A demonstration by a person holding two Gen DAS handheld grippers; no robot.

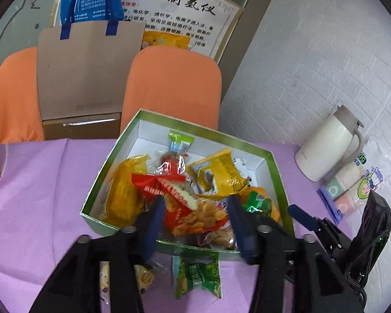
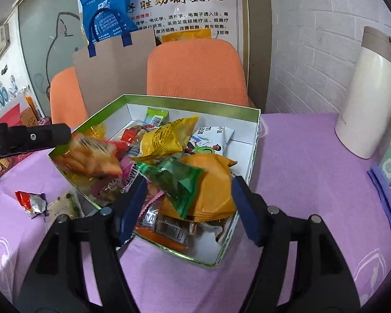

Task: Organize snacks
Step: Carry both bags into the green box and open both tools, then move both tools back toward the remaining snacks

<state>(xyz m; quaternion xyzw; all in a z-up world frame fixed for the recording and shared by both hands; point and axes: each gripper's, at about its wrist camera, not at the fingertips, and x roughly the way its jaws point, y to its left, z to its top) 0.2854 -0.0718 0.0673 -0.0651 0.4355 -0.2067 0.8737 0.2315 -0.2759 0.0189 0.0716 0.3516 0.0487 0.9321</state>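
Inside green box [image 2: 252,140]: snack pkts piled, left tool [image 1: 195,208] & right tool [image 2: 187,195] both spread apart

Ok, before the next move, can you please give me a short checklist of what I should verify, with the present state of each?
1. Right gripper open: ok.
2. Left gripper free of the red packet: cannot tell; the packet sits between its spread fingers.
3. Room in the box: ok, bare floor at the far side.
4. All snacks boxed: not ok; green packet and red-silver packet lie on the table.
5. White jug out of the way: ok, upright, apart from the box.
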